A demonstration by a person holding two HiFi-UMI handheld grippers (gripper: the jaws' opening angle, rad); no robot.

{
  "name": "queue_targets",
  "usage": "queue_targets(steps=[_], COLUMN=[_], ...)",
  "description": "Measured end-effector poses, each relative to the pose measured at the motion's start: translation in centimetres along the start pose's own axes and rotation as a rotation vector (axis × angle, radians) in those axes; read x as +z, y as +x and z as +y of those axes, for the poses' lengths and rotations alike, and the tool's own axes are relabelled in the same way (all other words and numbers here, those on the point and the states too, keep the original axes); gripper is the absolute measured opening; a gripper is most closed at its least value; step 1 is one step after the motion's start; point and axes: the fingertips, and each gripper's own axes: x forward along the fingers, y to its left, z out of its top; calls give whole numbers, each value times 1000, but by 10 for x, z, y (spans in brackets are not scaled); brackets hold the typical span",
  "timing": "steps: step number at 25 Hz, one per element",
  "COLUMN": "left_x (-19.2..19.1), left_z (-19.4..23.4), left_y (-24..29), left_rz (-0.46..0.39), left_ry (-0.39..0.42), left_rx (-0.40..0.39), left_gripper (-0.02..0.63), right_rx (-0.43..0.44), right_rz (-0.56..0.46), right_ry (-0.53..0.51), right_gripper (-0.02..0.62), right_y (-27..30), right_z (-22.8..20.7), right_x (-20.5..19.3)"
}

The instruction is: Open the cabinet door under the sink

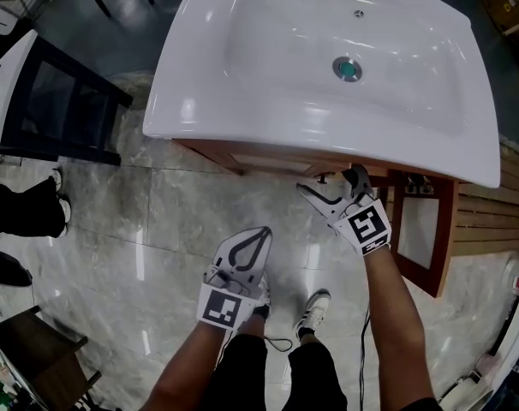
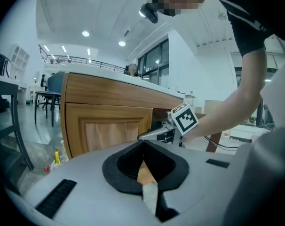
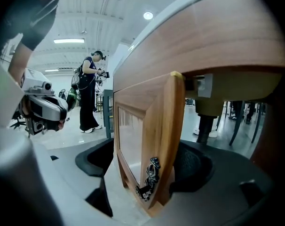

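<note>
The cabinet door [image 3: 147, 140] stands edge-on between the spread jaws of the right claw [image 1: 330, 183], just under the sink [image 1: 199, 101] rim. It is framed light wood with a pale panel and an ornate dark metal handle [image 3: 149, 180]. The left claw [image 1: 261, 233] is pressed together, empty, near the floor. In the head view the sink hides this door.
</note>
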Motion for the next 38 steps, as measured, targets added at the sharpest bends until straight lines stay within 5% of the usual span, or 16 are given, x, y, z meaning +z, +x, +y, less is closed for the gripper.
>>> queue_targets(steps=[5,8,13,25,30,38], left_x=[-3,3,9,-8,-25,-34], left_z=[-5,-10,-18,-27,-24,-16], left_y=[-11,-18,-30,-77,-98,-133], left_rz=[2,-46,-69,-51,4,3], left_ry=[4,-114,-137,-133,-68,-141], left_rx=[19,72,106,174,216,327], left_gripper=[20,20,20,20,20,20], right_rx=[4,21,45,69,34,32], right_rz=[18,31,35,39,35,40], right_ry=[11,21,27,58,127,137], right_gripper=[376,376,376,376,376,376], right_y=[-6,-13,-26,-51,-52,-54], right_z=[10,23,49,117,134,150], right_x=[-3,-5,-6,-6,-3,0])
